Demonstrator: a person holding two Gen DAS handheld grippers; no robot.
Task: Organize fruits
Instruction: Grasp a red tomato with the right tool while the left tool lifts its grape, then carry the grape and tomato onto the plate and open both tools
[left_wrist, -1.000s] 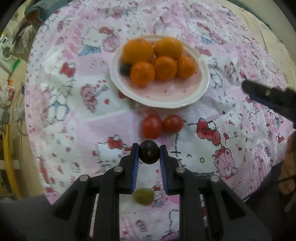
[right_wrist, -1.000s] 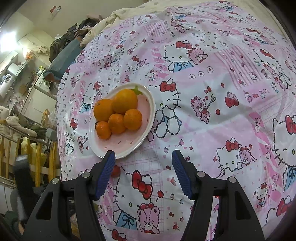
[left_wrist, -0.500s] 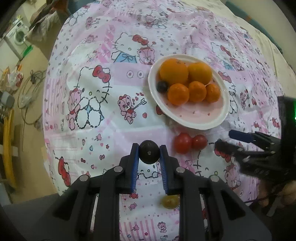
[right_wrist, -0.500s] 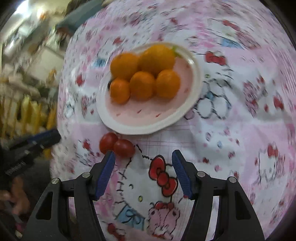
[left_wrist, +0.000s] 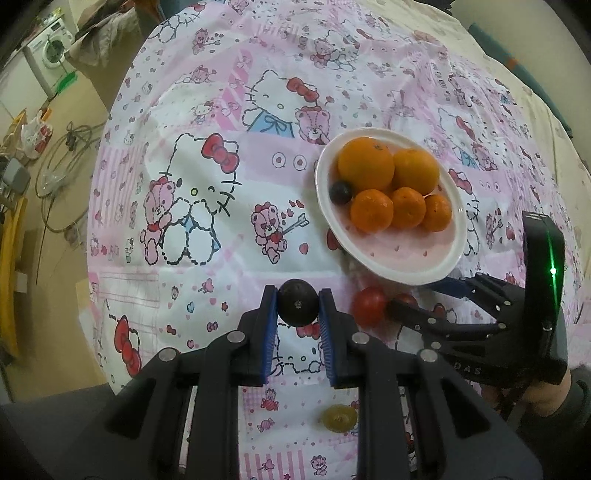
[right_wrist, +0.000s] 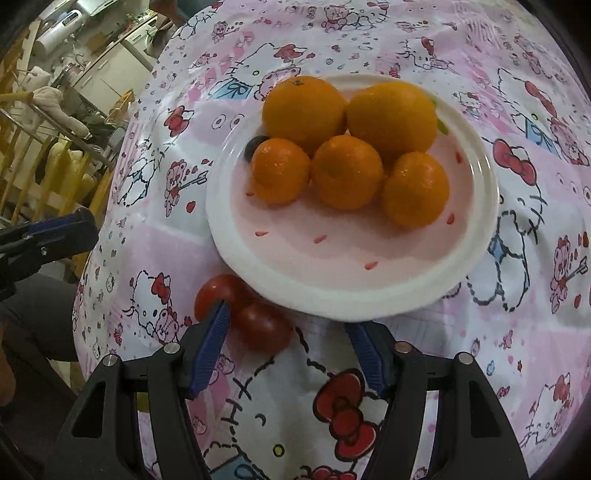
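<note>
My left gripper (left_wrist: 297, 308) is shut on a dark grape (left_wrist: 297, 307), held above the cloth left of the plate. A white plate (left_wrist: 402, 275) holds several oranges (left_wrist: 365, 162) and another dark grape (left_wrist: 340, 192). Two red tomatoes (left_wrist: 369, 304) lie on the cloth just in front of the plate. A green grape (left_wrist: 339, 417) lies near me under the left gripper. My right gripper (right_wrist: 291, 328) is open and low over the cloth, its jaws around the nearer tomato (right_wrist: 264, 326), with the plate rim (right_wrist: 351, 306) just beyond. It also shows in the left wrist view (left_wrist: 424, 299).
The table has a pink Hello Kitty cloth (left_wrist: 192, 192). Its left edge drops to a floor with cables and a washing machine (left_wrist: 50, 53). Wooden furniture (right_wrist: 33, 155) stands beyond the table's left side in the right wrist view.
My right gripper has moved down and forward to the tomatoes. My left gripper, still holding the dark grape, has swung left and back, so the plate now sits further right.
</note>
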